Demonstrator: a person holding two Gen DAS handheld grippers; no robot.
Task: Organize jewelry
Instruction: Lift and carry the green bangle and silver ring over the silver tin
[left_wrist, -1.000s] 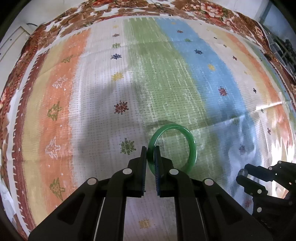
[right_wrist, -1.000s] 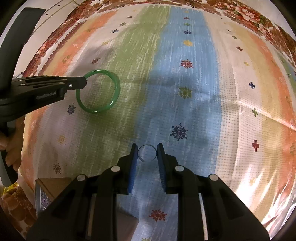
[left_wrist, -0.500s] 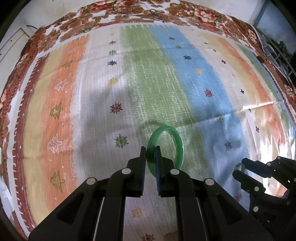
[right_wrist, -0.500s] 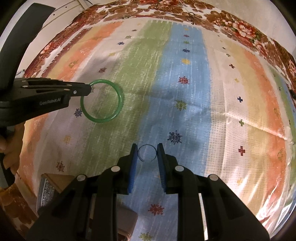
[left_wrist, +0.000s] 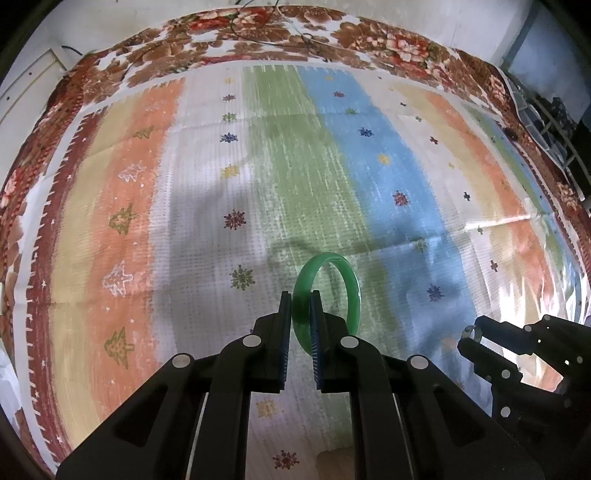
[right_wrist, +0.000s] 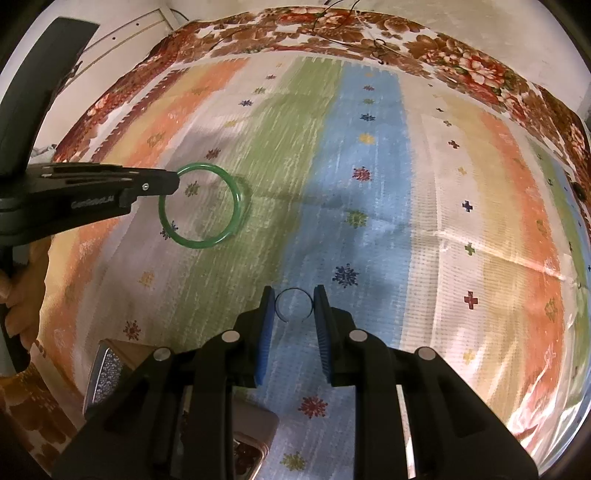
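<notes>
Left gripper (left_wrist: 300, 317) clamped on rim of translucent green jade bangle (left_wrist: 327, 295), held above the striped pastel cloth-covered surface (left_wrist: 332, 166). Right gripper (right_wrist: 293, 314) narrowed onto thin open metal wire ring (right_wrist: 293, 305), ring spanning both pads, also off the cloth. Grippers apart, bangle well left of ring in right view (right_wrist: 201, 203)

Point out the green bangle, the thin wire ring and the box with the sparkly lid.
Glossy green bangle (right_wrist: 238, 201): right wrist view, its right-hand arc.
Thin open wire ring (right_wrist: 293, 290): right wrist view, its top arc.
Box with sparkly silver lid (right_wrist: 105, 373): right wrist view, the lid's glittery face.
</notes>
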